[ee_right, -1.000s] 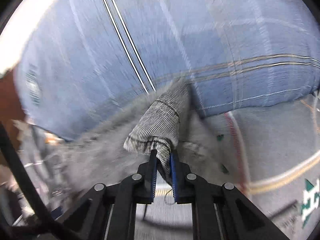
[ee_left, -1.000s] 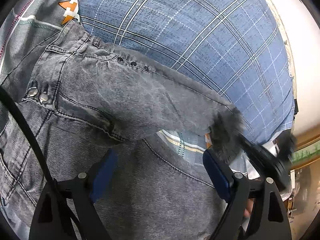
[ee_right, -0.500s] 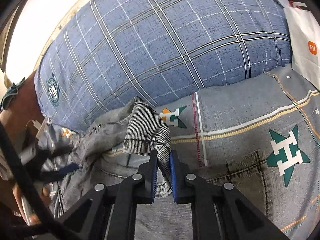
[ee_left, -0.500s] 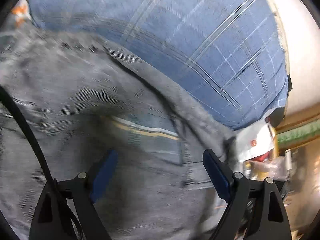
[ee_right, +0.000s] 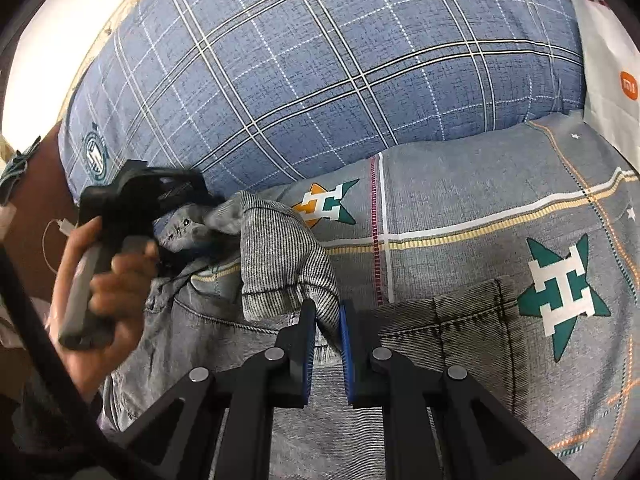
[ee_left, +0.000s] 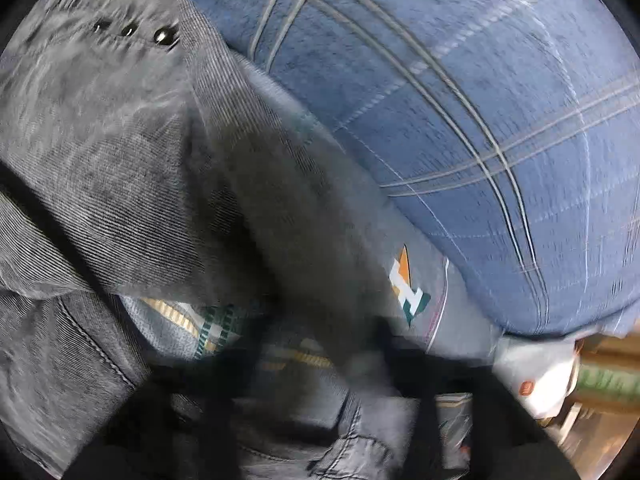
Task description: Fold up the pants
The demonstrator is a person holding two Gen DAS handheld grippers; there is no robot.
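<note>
Hand-held gripper [ee_right: 326, 332] pinches pants [ee_right: 420, 320]; left view blurred.

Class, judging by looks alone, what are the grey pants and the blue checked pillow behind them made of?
Grey pants: apparently washed denim, given the twill ribbing, heavy stitched seams and metal studs. Blue checked pillow: likely a soft woven cotton-type cover, matte with printed lines; the exact fibre is unclear.

The left gripper [ee_right: 168, 204] swept along the grey denim pants [ee_right: 420, 320] toward the blue plaid pillow [ee_right: 320, 60]; its jaws closed, the snap-button edge [ee_left: 132, 32] bunching nearer. The right wrist view sharpened.
</note>
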